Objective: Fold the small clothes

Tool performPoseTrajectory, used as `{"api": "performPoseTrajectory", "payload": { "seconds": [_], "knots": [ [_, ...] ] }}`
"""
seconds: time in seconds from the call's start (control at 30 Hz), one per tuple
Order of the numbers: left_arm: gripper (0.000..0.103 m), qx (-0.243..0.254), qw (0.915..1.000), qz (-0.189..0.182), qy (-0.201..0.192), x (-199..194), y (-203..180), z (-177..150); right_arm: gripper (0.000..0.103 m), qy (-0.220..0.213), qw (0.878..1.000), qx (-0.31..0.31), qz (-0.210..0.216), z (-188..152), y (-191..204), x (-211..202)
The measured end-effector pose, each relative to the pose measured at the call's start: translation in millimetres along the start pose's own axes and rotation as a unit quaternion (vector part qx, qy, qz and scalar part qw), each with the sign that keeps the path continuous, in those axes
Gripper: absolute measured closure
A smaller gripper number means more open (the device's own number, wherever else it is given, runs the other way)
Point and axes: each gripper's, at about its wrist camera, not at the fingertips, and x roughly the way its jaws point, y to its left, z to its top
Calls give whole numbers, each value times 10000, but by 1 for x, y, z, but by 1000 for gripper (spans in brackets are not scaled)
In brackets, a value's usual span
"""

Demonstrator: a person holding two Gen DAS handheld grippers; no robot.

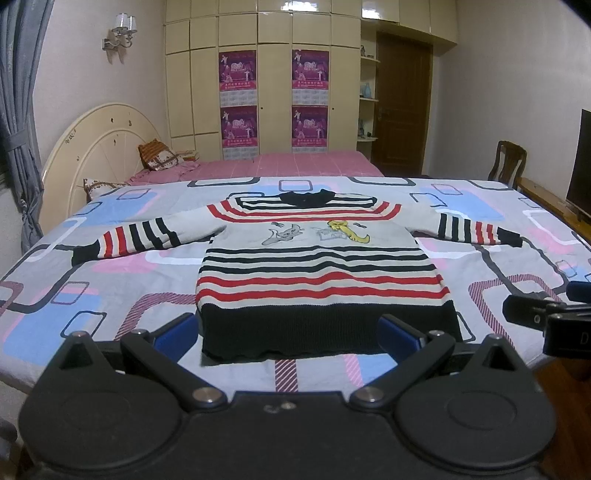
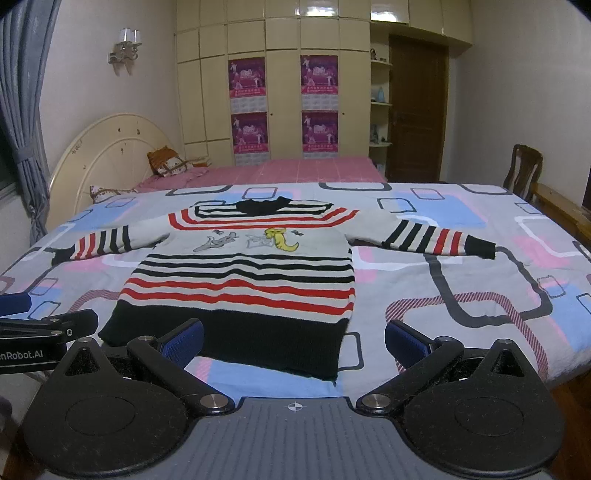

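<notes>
While the striped sweater (image 1: pixel 317 266) is spread flat on the patterned sheet (image 1: pixel 110 295), both the left claw (image 1: pixel 288 332) and right claw (image 2: pixel 293 341) are held apart, empty.

Dim warm indoor light, glare on glossy wardrobe (image 1: pixel 266 22) tops, fisheye-bent edges, dark vignetted corners, soft focus

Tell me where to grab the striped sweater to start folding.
Take the sweater by its sleeve cuffs: left cuff from the left, right cuff from the right. Both sleeves lie flat, spread outward, with free ends that can fold across the body.
</notes>
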Motion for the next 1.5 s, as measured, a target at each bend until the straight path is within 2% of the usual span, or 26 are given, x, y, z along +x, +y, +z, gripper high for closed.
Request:
{"api": "performPoseTrajectory", "payload": {
  "seconds": [0.53,0.87,1.2,1.5],
  "knots": [
    [0,18,10000,-19,28,2,-1,-1,0,21,10000,46,-18,0,-3,2],
    [0,143,9999,15,94,24,0,11,0,27,9999,129,-90,11,-10,20],
    [0,196,9998,19,89,73,6,47,0,-43,9993,232,-290,47,-21,64],
    [0,298,9993,-239,35,132,1,88,0,-145,9969,415,-649,82,-41,115]
  ]
}}
